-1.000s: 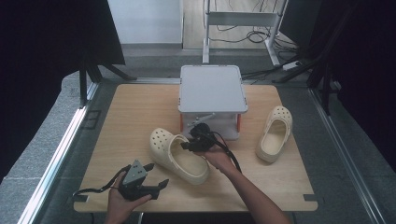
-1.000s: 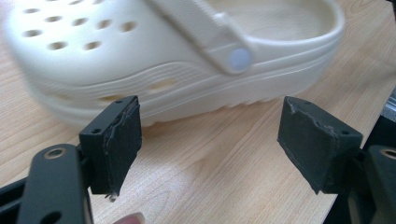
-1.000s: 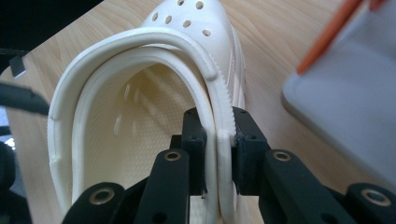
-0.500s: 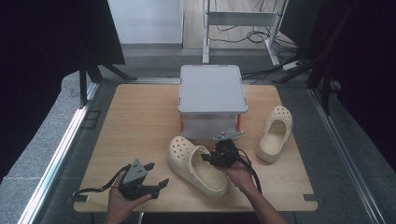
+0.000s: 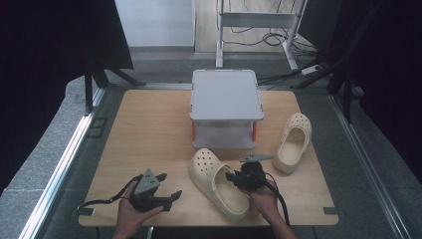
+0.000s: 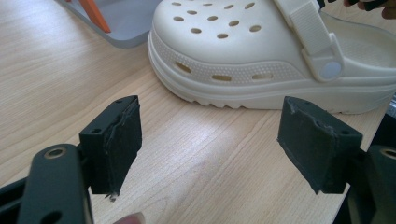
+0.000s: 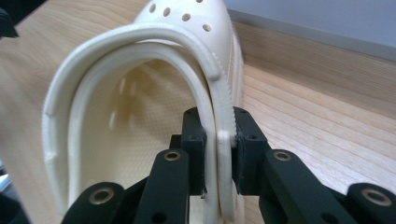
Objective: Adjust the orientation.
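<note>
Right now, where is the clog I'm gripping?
High view: the clog lies at the table's near middle, toe toward the grey box, its right wall pinched by the right gripper.

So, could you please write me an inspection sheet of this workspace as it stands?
Surface: wooden table, flat and dry.
Job's things: cream clog near the front edge, toe towards the grey two-tier rack; second clog right of the rack.
Clutter: nothing seen.
Grippers: right gripper shut on the cream clog's side wall, one of the fingers inside; left gripper open, holding nothing, beside the clog.
Cables: black cable trails from the left gripper; more cables on the floor behind.
Surroundings: black curtains on both sides, metal frame behind.
</note>
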The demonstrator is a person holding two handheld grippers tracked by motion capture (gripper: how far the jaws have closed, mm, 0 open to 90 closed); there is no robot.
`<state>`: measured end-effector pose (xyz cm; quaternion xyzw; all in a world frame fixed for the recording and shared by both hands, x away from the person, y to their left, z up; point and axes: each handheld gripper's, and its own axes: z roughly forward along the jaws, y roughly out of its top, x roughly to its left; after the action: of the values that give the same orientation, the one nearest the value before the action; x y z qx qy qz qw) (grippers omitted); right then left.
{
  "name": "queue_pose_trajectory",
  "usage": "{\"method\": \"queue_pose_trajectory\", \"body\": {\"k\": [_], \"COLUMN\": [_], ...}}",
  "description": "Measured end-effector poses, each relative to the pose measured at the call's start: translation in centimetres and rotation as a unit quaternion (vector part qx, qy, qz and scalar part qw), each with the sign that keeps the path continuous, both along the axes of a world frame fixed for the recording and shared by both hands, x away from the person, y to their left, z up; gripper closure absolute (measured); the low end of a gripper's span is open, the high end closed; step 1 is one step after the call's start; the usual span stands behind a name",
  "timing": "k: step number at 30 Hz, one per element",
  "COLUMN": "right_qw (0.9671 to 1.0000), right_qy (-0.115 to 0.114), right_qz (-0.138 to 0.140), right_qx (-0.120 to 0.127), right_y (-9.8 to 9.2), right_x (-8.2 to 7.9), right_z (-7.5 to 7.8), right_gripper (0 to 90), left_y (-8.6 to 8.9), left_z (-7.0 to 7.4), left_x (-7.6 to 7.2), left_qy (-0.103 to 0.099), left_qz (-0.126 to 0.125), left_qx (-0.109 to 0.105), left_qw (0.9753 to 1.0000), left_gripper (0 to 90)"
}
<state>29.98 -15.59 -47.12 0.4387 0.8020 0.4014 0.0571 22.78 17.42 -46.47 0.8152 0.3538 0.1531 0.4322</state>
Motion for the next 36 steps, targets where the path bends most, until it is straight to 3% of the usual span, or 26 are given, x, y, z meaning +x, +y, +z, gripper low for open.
{"method": "queue_pose_trajectory", "body": {"k": [4, 5, 6, 7, 9, 10, 11, 13, 18, 25, 28, 36], "right_qw": [1.0, 0.9998, 0.9998, 0.9997, 0.9987, 0.9987, 0.9983, 0.9983, 0.998, 0.9982, 0.9976, 0.9954], "right_qy": [-0.005, -0.008, -0.008, -0.01, -0.045, -0.045, -0.052, -0.052, -0.062, -0.049, -0.034, -0.014], "right_qz": [0.004, 0.017, 0.017, 0.023, 0.024, 0.024, 0.019, 0.022, 0.002, -0.032, -0.06, -0.093], "right_qx": [-0.001, -0.002, -0.002, -0.002, -0.001, -0.001, 0.017, 0.014, 0.016, 0.012, -0.01, -0.017], "right_y": [0.0, 0.0, 0.0, 0.0, -0.7, -0.7, -1.6, -2.3, -5.0, -7.8, -9.0, -10.4], "right_x": [0.0, 0.0, 0.0, -0.1, -0.8, -0.8, -1.1, -1.2, -1.3, -0.3, 1.0, 4.3], "right_z": [-0.1, 0.0, 0.0, 0.1, 1.0, 1.0, 1.7, 2.1, 2.7, 2.2, 1.4, 0.9], "right_gripper": [75.2, 63.2, 63.2, 57.0, 52.6, 52.6, 50.7, 48.1, 48.7, 57.8, 62.7, 74.1], "left_y": [-0.1, 0.0, 0.0, 0.0, 0.1, 0.1, 0.1, 0.0, -0.1, -0.1, -0.1, -0.2], "left_z": [-0.1, -0.1, -0.1, 0.0, 0.0, 0.0, 0.0, 0.0, -0.1, 0.1, 0.0, -0.1], "left_x": [0.0, 0.0, 0.0, -0.1, -0.1, -0.1, -0.2, -0.1, 0.0, 0.0, 0.2, 0.4], "left_qy": [0.0, -0.001, -0.001, -0.003, -0.003, -0.003, -0.003, -0.001, 0.001, 0.0, 0.001, 0.003], "left_qz": [-0.003, -0.003, -0.003, -0.003, -0.001, -0.001, 0.001, 0.001, 0.005, 0.006, 0.004, 0.002], "left_qx": [0.004, 0.004, 0.004, 0.004, 0.003, 0.003, 0.005, 0.005, 0.007, 0.002, 0.004, 0.008], "left_qw": [1.0, 1.0, 1.0, 1.0, 1.0, 1.0, 1.0, 1.0, 1.0, 1.0, 1.0, 1.0], "left_gripper": [22.2, 22.1, 22.2, 22.2, 22.2, 22.1, 22.2, 22.1, 22.1, 22.1, 22.1, 22.1]}}
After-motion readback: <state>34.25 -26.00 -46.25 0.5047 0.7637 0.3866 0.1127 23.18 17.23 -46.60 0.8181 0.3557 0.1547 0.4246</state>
